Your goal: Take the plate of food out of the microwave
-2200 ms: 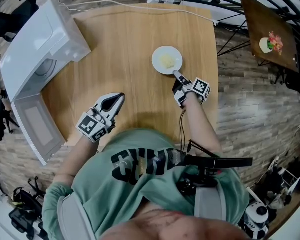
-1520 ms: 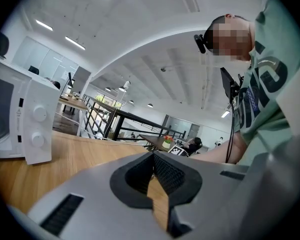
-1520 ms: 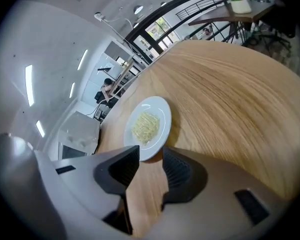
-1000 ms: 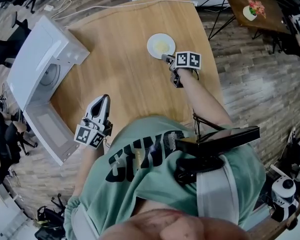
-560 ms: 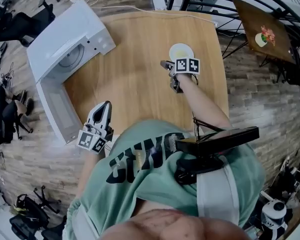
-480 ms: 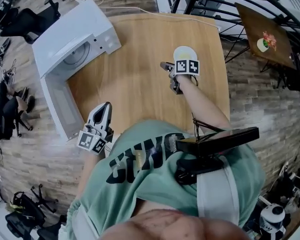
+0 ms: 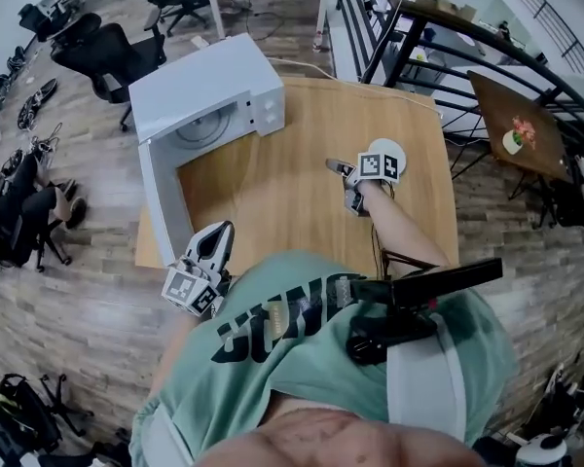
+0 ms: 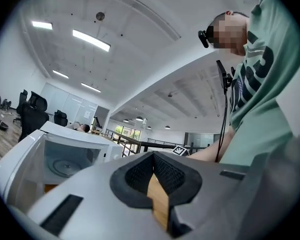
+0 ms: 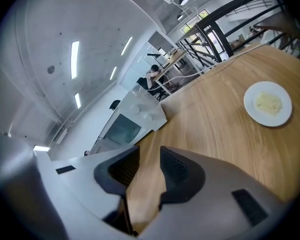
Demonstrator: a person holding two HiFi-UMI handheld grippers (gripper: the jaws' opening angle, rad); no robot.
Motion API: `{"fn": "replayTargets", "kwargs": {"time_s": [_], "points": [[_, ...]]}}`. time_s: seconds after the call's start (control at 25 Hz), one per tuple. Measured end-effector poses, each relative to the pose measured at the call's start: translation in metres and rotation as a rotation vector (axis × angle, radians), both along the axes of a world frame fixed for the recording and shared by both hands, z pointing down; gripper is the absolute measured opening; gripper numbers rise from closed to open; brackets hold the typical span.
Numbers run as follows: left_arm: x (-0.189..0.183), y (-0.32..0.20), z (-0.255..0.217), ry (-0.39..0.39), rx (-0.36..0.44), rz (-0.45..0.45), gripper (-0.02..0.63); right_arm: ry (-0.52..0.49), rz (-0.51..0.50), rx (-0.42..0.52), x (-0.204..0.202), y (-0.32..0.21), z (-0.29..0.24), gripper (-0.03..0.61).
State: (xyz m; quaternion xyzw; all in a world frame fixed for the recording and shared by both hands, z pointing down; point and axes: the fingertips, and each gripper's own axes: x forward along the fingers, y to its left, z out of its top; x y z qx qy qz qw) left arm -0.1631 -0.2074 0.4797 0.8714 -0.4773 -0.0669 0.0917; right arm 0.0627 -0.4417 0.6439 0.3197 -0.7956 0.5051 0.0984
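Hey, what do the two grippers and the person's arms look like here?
The left gripper and right gripper are pale grey shells with black ribbed fingers, each carrying a cube of black-and-white square markers. The person wears a green short-sleeved T-shirt.

Plank floor [image 7: 68, 290], black office chairs [image 7: 107, 52] (upper left), railing [image 7: 409, 29], ceiling strip lights [image 8: 90, 40].

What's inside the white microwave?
Only its round glass turntable shows in the white box-shaped microwave; no plate. The cavity's front floor is covered by the left gripper.
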Motion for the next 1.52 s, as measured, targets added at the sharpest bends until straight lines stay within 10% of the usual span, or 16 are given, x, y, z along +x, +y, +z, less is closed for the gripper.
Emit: {"fn": "replayTargets", "kwargs": {"time_s": [0.24,0.72,1.16,1.52], "points": [[-0.007,0.035,-0.003,0.009,0.014,0.105,0.005,-0.115,0.115,-0.087,0.044,0.074,0.016,0.127],[0.037,0.077,-0.012,-0.050,0.007,0.176,0.005,0.224,0.272,-0.181,0.266,0.218,0.120,0.126],[0.229,0.115,0.012,-0.009,-0.152,0.131,0.005,-0.116,0.072,0.000,0.349,0.227,0.079,0.126],[0.312,0.099,-0.012,-0.113,-0.174,0.212,0.005,-0.262,0.248,0.087,0.431,0.238,0.067,0.126]]}}
